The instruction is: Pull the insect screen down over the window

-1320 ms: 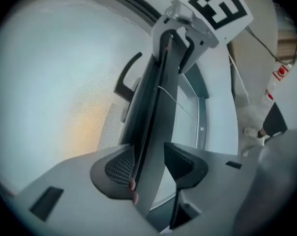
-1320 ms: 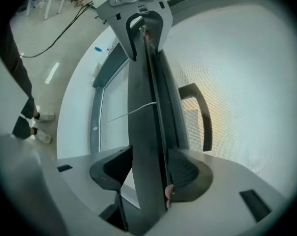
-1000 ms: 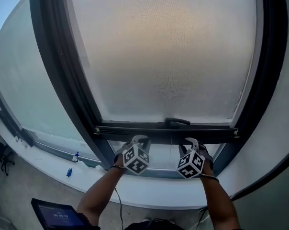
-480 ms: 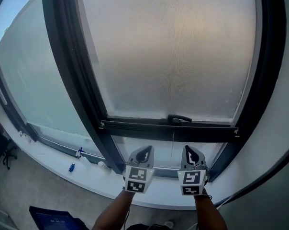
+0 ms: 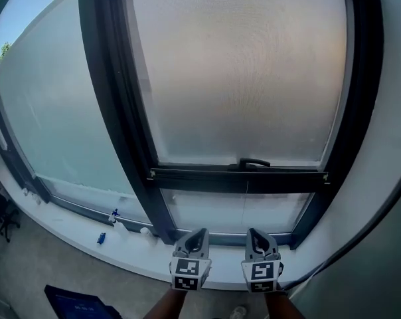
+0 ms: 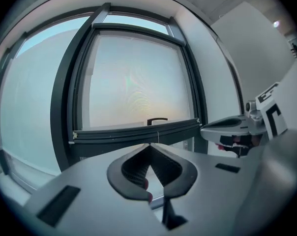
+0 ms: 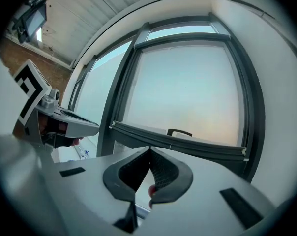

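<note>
Two shut, empty claws, left claw (image 5: 200, 234) and right claw (image 5: 253, 234), hover below the low screen bar (image 5: 237, 179), touching nothing; the pull looks finished.

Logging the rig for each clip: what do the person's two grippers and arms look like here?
The left gripper and right gripper match: light grey bodies with tapering jaws lined by black ribbed pads. Each carries a cube printed with black-and-white square markers. No sleeve shows on the forearms, and no cable is visible.
</note>
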`<state>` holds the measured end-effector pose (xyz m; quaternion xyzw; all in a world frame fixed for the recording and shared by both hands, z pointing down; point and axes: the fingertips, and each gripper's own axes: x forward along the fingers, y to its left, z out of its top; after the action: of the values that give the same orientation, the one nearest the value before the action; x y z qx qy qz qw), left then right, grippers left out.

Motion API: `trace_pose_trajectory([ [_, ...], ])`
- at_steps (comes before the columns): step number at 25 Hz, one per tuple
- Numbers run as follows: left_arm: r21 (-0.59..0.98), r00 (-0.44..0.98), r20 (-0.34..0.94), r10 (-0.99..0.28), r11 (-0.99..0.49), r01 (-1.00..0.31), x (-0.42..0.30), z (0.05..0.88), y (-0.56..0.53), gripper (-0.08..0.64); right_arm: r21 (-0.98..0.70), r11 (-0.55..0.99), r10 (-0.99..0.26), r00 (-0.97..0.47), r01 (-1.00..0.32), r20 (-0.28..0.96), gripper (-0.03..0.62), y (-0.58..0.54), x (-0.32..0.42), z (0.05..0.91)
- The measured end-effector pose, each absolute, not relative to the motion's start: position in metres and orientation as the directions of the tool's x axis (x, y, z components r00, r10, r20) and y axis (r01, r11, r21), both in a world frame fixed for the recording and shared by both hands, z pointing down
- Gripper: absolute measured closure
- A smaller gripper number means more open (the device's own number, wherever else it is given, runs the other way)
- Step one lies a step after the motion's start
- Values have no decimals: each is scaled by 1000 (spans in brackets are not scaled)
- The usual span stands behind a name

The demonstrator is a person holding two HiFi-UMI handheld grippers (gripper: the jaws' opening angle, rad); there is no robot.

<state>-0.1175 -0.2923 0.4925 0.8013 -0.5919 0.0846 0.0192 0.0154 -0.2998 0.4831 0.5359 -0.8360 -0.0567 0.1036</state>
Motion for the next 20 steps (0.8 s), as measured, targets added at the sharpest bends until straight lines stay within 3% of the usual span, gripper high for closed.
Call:
trace_pose_trajectory([
  [10, 29, 297, 143, -944, -296, -955, -147, 512, -213, 558, 178, 345, -937, -327, -922, 123, 588, -207, 9, 500],
  [20, -22, 361, 161, -918, -369, -929, -127, 524, -130, 558, 148, 284, -956, -267, -947, 125, 588, -128, 22, 506],
])
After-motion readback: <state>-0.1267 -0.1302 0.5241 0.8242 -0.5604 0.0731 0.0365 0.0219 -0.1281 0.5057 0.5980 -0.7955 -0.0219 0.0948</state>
